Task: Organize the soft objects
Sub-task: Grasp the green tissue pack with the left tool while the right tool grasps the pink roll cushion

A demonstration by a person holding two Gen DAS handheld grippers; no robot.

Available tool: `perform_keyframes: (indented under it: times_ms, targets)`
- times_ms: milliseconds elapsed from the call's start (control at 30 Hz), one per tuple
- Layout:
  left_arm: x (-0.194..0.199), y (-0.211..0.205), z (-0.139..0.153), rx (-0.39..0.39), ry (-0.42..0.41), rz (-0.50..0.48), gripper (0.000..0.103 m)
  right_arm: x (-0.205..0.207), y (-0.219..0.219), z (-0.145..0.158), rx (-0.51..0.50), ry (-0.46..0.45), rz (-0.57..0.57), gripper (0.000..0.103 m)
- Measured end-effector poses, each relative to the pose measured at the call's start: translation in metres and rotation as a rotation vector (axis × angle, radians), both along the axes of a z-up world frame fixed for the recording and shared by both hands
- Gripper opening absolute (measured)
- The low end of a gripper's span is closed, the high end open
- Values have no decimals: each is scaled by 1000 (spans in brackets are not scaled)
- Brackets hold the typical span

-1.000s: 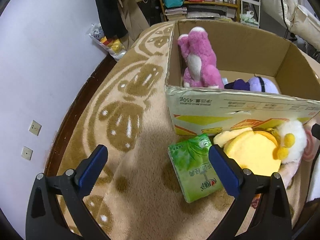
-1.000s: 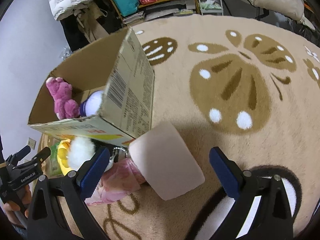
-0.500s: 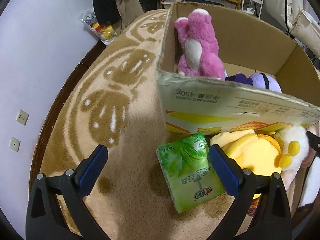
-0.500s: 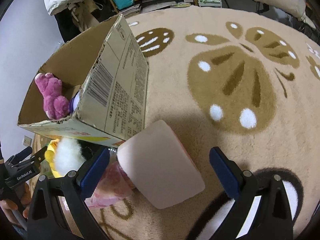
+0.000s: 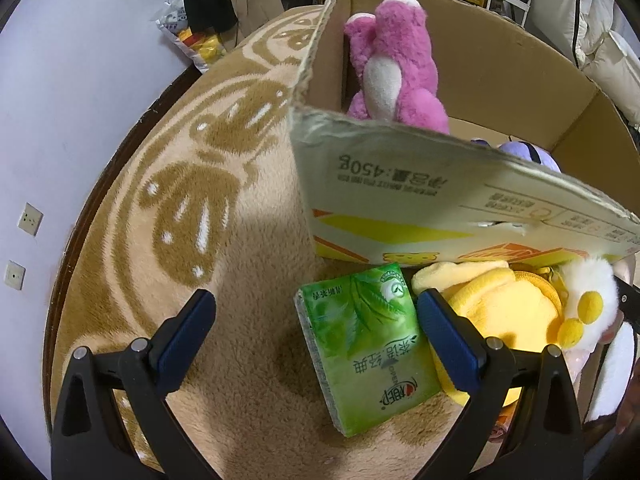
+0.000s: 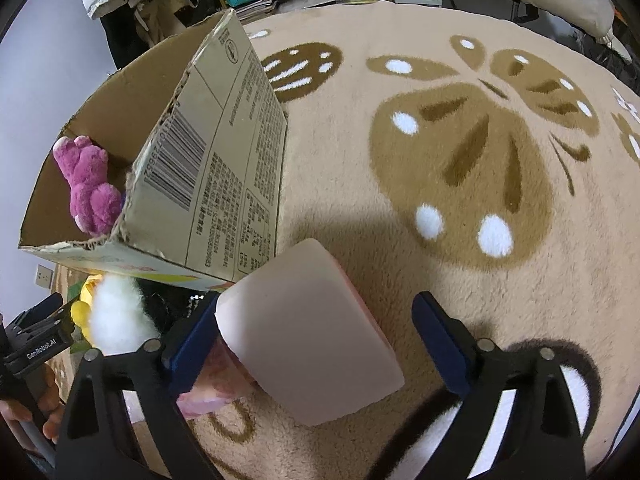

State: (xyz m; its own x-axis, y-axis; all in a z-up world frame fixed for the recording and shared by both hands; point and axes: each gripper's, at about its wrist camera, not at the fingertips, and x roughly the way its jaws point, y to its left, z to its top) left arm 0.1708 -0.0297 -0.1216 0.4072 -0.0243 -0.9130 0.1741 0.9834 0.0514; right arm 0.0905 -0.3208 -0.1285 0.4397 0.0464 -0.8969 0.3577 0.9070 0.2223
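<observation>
A green tissue pack lies on the carpet in front of the cardboard box. My left gripper hangs open over it, with the pack close to the right finger. A yellow and white plush lies just right of the pack. A pink plush bear and a purple plush sit inside the box. My right gripper is open with its jaws closing around a pale pink soft block. Its left finger is at the block's edge and the right finger stands apart.
A pink wrapped bundle and a white fluffy plush lie left of the block, by the box corner. The left gripper body and a hand show at far left. The patterned carpet spreads right; a wall stands left.
Both grippers have sunk toward the carpet and the box looms larger. The right gripper's jaws have narrowed around the pink block. The green pack now sits further in between the left fingers.
</observation>
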Motion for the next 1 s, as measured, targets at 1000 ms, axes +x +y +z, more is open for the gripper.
perform_keyframes:
  times_ms: [1000]
  targets:
    - [-30,3,3,-27,-39,-3,59,1,2,6,67,-20,31,62]
